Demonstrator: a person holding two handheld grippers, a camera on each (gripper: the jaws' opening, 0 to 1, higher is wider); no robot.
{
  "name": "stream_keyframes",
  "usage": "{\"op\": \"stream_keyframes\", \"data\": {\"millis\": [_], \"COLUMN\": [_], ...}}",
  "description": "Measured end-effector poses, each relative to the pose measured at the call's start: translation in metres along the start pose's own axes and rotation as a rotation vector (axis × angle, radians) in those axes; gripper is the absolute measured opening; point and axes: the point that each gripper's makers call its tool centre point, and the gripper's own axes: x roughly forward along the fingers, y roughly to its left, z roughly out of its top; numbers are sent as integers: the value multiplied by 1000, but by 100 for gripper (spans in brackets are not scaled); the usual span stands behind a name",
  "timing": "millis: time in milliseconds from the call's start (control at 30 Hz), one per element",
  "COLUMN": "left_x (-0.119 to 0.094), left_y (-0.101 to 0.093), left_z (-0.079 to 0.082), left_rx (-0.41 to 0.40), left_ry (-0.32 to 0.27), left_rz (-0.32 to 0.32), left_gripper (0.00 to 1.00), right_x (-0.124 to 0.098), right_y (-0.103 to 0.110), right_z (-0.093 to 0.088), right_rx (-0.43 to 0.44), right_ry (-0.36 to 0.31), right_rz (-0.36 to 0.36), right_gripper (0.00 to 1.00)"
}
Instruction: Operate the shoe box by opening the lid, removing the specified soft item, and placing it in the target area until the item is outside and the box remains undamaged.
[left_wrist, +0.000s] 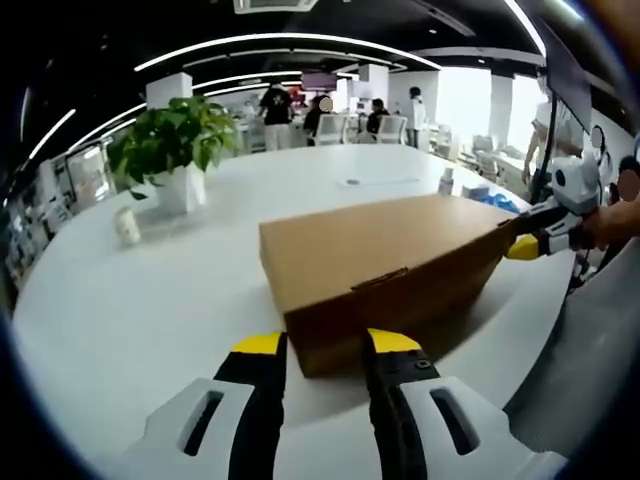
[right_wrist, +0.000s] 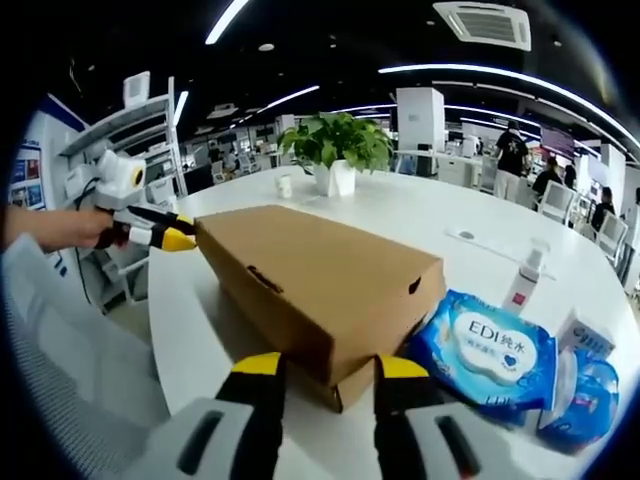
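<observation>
A brown cardboard shoe box (left_wrist: 380, 262) (right_wrist: 312, 278) lies on the white table (left_wrist: 130, 310) with its lid down. In the left gripper view my left gripper (left_wrist: 325, 346) is open just in front of the box's near end, and the box edge sits between its yellow-tipped jaws. My right gripper (right_wrist: 330, 366) is open at the opposite end, with a box corner between its jaws. Each gripper also appears in the other's view: the right gripper (left_wrist: 528, 246) touches the far right end, and the left gripper (right_wrist: 165, 236) is held by a hand at the far left end.
A potted plant (left_wrist: 170, 150) (right_wrist: 335, 150) and a small cup (left_wrist: 127, 225) stand behind the box. Right of the box in the right gripper view lie a blue wet-wipes pack (right_wrist: 488, 350), a small bottle (right_wrist: 525, 275) and another blue pack (right_wrist: 590, 392). People and chairs are far back.
</observation>
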Motion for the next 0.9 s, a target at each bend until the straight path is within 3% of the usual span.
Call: {"op": "stream_keyframes", "data": {"millis": [400, 533, 667, 900], "left_x": [7, 1, -2, 2], "left_y": [3, 6, 3, 2], "left_z": [-8, -4, 5, 10], "left_rx": [-60, -52, 71, 48], "left_ry": [13, 1, -29, -34], "left_rz": [6, 13, 8, -17], "left_gripper": [28, 30, 34, 33], "right_x": [4, -1, -5, -3], "right_y": [-2, -4, -5, -2], "right_z": [-8, 1, 6, 14], "right_rx": [45, 45, -8, -24], "right_ry": [21, 4, 18, -6], "right_rz": [1, 3, -2, 18], "right_gripper": [32, 34, 36, 34]}}
